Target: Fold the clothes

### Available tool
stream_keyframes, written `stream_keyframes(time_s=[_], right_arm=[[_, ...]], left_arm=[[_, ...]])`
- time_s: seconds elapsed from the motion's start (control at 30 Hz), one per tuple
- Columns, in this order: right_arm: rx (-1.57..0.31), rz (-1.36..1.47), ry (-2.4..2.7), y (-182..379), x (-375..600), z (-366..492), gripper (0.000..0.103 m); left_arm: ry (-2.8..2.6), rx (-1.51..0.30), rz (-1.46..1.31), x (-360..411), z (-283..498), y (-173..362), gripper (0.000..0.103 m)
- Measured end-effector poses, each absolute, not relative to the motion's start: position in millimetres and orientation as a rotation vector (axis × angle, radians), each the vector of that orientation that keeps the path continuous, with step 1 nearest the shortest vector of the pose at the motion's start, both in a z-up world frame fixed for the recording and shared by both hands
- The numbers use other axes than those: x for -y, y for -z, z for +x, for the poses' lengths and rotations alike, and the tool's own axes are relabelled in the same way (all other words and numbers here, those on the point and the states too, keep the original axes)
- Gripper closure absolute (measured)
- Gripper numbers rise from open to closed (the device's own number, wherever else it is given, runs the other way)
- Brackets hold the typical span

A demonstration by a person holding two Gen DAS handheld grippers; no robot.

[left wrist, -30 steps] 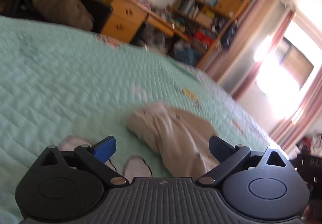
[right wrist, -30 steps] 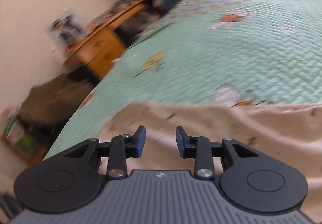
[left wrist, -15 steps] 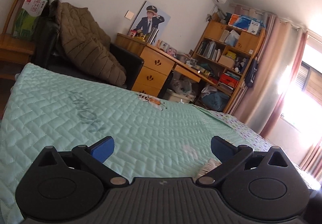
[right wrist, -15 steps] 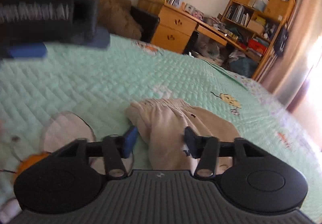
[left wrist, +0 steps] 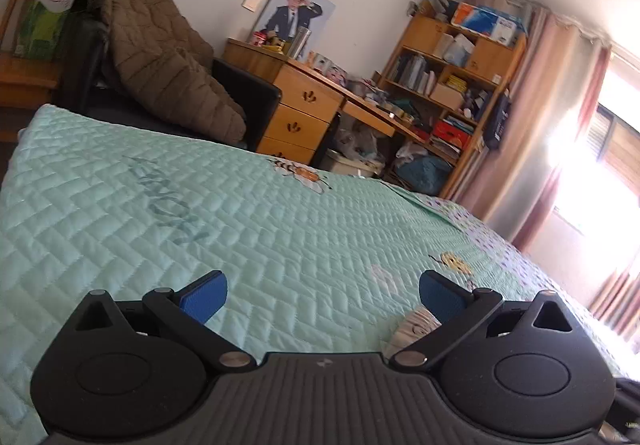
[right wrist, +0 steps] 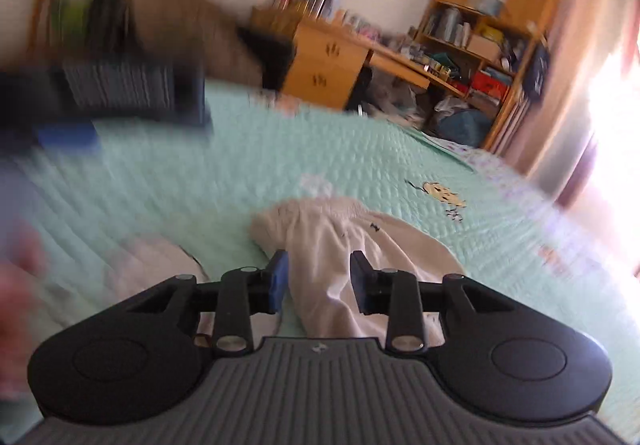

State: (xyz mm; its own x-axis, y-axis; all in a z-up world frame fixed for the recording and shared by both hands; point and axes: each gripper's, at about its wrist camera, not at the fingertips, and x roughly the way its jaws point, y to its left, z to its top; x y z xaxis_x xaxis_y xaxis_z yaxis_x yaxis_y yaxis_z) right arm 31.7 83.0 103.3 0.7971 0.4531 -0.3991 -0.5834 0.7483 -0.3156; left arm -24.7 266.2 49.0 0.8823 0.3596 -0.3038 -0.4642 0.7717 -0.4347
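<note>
Nearest me, my right gripper (right wrist: 318, 281) has its fingers narrowed around a fold of the beige garment (right wrist: 352, 241), though blur keeps me from saying they truly pinch it. The garment lies bunched on the green quilt (right wrist: 240, 173), its gathered waistband on the far side. To the left, my left gripper (left wrist: 320, 295) hovers wide apart and empty, with only a scrap of cloth showing by its right finger. I judge a fold is in hand; next calls for a second corner gripped.

Quilted matt cloth bedspread (left wrist: 248, 229), soft beige cloth garment (right wrist: 336, 245), glossy wooden desk (left wrist: 308, 105).
</note>
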Motion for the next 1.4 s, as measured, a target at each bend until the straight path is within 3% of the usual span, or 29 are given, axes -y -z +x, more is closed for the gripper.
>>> stream_keyframes(time_s=[0.1, 0.2, 0.23, 0.37, 0.5, 0.77, 0.8, 0.83, 0.9, 1.07, 1.23, 1.4], right_arm=[[-0.321, -0.26, -0.533, -120.3, -38.3, 20.4, 0.054], [-0.394, -0.02, -0.369, -107.5, 27.5, 29.4, 0.04], [-0.448, 0.052, -0.321, -100.4, 45.5, 36.2, 0.04], [-0.594, 0.164, -0.37, -86.9, 79.0, 26.6, 0.048], [-0.418, 0.201, -0.337, -118.0, 89.9, 17.7, 0.047], [-0.571, 0.055, -0.265, -106.0, 121.1, 147.1, 0.045], [-0.629, 0.038, -0.275, -99.4, 125.8, 162.0, 0.048], [-0.68, 0.025, -0.269, -92.5, 131.7, 176.4, 0.059], [-0.727, 0.041, -0.146, -79.3, 153.2, 199.2, 0.068], [-0.597, 0.171, -0.135, -93.0, 168.2, 172.4, 0.066], [-0.693, 0.026, -0.078, -79.0, 166.7, 182.8, 0.068], [-0.617, 0.148, -0.096, -94.4, 191.5, 154.4, 0.066]], left_arm=[[-0.383, -0.249, -0.503, -260.7, -16.5, -47.9, 0.001], [-0.355, -0.227, -0.47, -251.2, -16.1, -49.6, 0.001], [-0.349, -0.218, -0.448, -245.8, -16.0, -49.0, 0.001], [-0.338, -0.217, -0.391, -232.9, -12.0, -47.8, 0.001], [-0.35, -0.237, -0.38, -228.1, -6.8, -46.5, 0.001], [-0.356, -0.273, -0.376, -226.8, -1.7, -43.9, 0.001], [-0.359, -0.284, -0.372, -226.3, -0.1, -43.7, 0.001], [-0.362, -0.294, -0.369, -226.0, 1.5, -43.4, 0.001], [-0.36, -0.297, -0.37, -226.8, 1.8, -43.0, 0.001], [-0.358, -0.311, -0.369, -227.7, 5.0, -42.6, 0.001], [-0.361, -0.295, -0.379, -229.1, 2.1, -42.6, 0.001], [-0.363, -0.315, -0.367, -227.8, 6.6, -43.5, 0.001]])
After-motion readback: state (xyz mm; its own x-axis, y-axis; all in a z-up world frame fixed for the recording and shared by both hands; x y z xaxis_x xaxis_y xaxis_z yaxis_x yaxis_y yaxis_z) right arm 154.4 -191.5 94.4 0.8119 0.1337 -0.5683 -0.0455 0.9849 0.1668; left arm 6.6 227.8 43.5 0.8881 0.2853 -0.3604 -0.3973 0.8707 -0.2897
